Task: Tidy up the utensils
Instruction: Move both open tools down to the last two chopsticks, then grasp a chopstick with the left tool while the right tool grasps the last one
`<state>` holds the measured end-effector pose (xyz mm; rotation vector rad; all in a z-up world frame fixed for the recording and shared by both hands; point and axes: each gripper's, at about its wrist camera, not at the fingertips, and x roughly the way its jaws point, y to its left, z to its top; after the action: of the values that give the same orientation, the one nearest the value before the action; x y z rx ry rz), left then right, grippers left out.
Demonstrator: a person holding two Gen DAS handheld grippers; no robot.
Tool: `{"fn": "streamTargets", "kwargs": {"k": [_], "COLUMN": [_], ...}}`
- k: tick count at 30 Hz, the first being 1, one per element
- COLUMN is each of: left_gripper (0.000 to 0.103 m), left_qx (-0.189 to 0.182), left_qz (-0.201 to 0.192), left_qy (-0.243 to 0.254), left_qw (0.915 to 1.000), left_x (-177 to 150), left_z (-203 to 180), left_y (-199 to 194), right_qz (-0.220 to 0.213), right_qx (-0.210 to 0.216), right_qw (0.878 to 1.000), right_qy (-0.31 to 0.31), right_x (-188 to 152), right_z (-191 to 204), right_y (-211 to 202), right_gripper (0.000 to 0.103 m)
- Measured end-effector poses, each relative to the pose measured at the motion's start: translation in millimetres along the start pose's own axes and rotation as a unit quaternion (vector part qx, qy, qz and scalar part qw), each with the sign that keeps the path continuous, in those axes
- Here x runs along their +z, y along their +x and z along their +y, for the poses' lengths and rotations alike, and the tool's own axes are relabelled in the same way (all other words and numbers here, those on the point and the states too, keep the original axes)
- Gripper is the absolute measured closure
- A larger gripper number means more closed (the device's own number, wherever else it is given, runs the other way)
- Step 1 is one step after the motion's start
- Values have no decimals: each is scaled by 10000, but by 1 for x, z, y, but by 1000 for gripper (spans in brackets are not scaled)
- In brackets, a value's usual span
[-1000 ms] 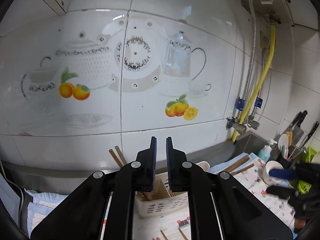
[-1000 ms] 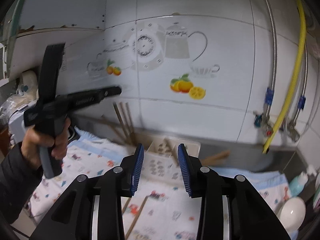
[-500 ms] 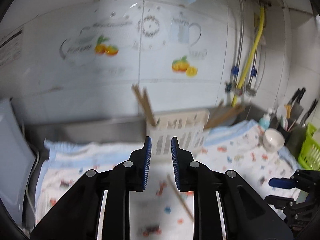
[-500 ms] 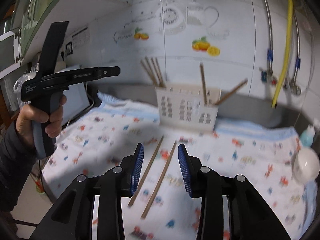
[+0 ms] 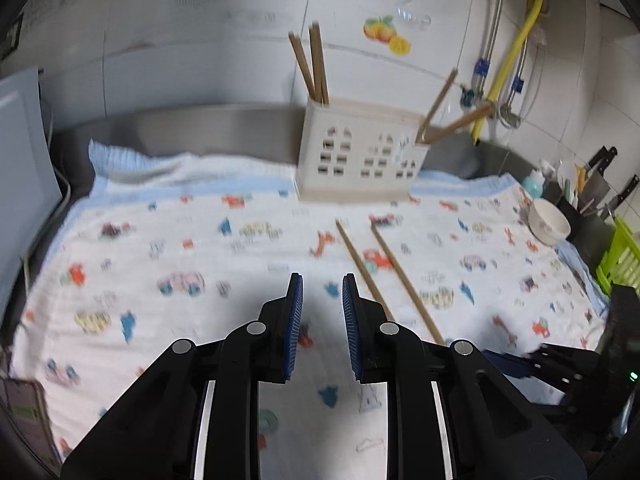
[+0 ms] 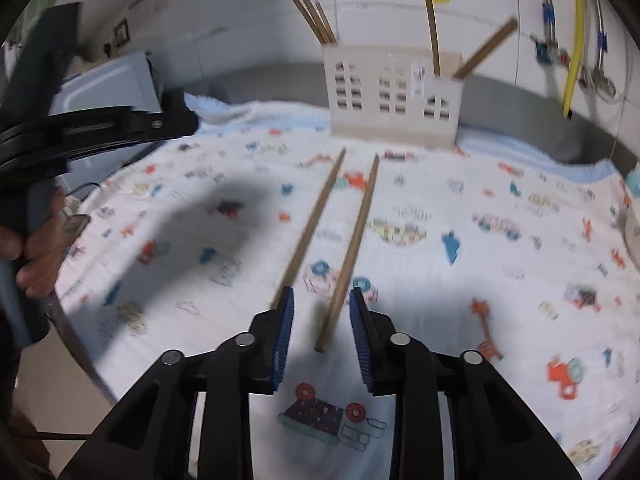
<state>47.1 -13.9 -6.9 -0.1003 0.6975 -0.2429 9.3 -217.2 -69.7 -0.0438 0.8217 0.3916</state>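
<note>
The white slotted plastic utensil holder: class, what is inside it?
White slotted plastic utensil holder: brown wooden chopsticks stand bunched at its left end, two more lean at its right end. Their lower ends are hidden by its walls.

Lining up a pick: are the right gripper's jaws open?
Open: the right gripper shows a clear gap, a loose chopstick lying ungripped between its jaws.

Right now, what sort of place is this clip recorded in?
Most likely a home kitchen counter: tiled wall with teapot and fruit prints, a chopstick holder on a cloth-covered worktop, and knives by a bowl at the far right.
</note>
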Motion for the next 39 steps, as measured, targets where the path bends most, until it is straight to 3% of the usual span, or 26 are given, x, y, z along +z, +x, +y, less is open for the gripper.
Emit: {"fn": "streamTargets", "kwargs": {"k": [4, 8, 11, 14, 19, 23, 29, 32, 35, 39], "left_gripper": [82, 82, 82, 66, 66, 76, 92, 93, 93, 90], "left_qx": [-114, -281, -450, -523, -620, -594, -183, 46, -192, -308], "left_qz": [230, 473, 674, 807, 991, 1081, 1038, 1024, 1086, 1062], "left_qy": [69, 167, 227, 243, 292, 329, 509, 478, 186, 208], "left_qw": [9996, 9983, 9965, 9951, 9927, 9918, 9931, 9936, 9937, 9936], "left_x": [-14, -26, -35, -43, -53, -59, -61, -56, -52, -57], "left_z": [-6, -19, -32, -45, -64, -72, -77, -66, -52, -59], "left_y": [12, 25, 35, 43, 57, 65, 70, 71, 72, 71], "right_qz": [84, 98, 83, 35, -165, -347, -548, -596, -616, -621], "right_qx": [-11, -111, -137, -191, -376, -453, -490, -491, -488, -488], "right_qw": [9999, 9998, 9996, 9995, 9989, 9982, 9972, 9970, 9968, 9968], "right_qy": [120, 165, 224, 263, 230, 189, 117, 111, 108, 108], "right_x": [-3, -1, -2, -3, -1, 2, 11, 12, 13, 16], "right_z": [-6, -10, -16, -23, -32, -37, -37, -36, -35, -35], "right_y": [14, 15, 12, 5, -16, -35, -50, -55, -55, -54], "right_gripper": [80, 94, 96, 97, 97, 96, 96, 96, 96, 96]}}
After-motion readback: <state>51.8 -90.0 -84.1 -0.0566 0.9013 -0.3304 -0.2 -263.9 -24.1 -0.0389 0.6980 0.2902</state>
